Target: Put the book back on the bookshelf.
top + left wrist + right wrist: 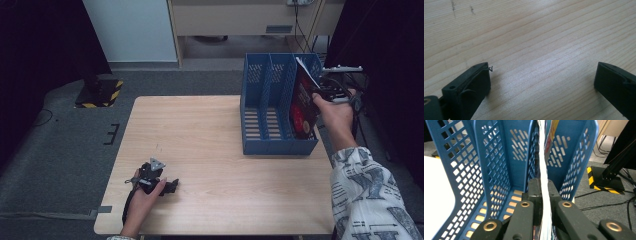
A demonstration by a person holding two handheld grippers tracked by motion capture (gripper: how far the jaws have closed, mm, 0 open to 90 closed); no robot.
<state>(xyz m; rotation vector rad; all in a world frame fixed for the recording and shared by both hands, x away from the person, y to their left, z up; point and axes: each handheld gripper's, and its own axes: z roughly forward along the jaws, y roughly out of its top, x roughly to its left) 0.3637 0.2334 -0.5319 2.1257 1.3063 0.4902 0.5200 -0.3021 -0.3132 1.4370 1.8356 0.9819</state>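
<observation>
Down at the near edge the left gripper lies on the table under the person's left hand, its jaws spread wide with nothing between them but bare wood grain in the left gripper view – that hand looks like a bystander for now. Further out, the right gripper is clamped tight on the page edge of a magazine, red cover facing the near side, pages running straight ahead of the jaws in the right gripper view. Beyond and below the tool stands the blue file rack, and the magazine sits tilted in its rightmost slot, top corner leaning away. This reads as the filing step, nearly there. Next I'd expect the magazine to need lowering and straightening until it rests on the slot floor, then a release
</observation>
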